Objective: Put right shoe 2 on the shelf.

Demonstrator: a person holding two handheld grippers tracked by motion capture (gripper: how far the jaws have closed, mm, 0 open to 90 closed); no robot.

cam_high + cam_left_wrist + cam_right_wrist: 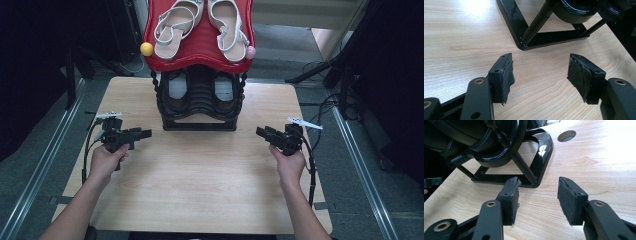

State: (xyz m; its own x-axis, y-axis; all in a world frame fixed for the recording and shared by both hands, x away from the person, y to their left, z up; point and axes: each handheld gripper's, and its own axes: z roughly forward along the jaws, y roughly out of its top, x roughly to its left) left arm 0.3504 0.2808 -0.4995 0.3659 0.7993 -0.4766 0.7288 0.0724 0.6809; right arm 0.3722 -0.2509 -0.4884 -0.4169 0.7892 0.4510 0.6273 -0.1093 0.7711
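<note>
A two-tier shoe rack (200,95) stands at the back middle of the wooden table (200,185). Its red top shelf (199,47) carries a pair of white sandals (177,25); another pair of shoes (223,90) sits on the black lower tier. My left gripper (146,133) hovers left of the rack's base, pointing right, open with nothing between its pads (507,75). My right gripper (260,132) hovers right of the base, pointing left, open and empty too. The rack's black base frame (524,37) (534,170) lies just beyond each pair of jaws.
A yellow ball (146,48) and a pink ball (250,52) sit on the red shelf's front corners. A round hole (566,135) is cut in the tabletop near the rack. Metal rails (45,160) and cables run on the floor beside the table.
</note>
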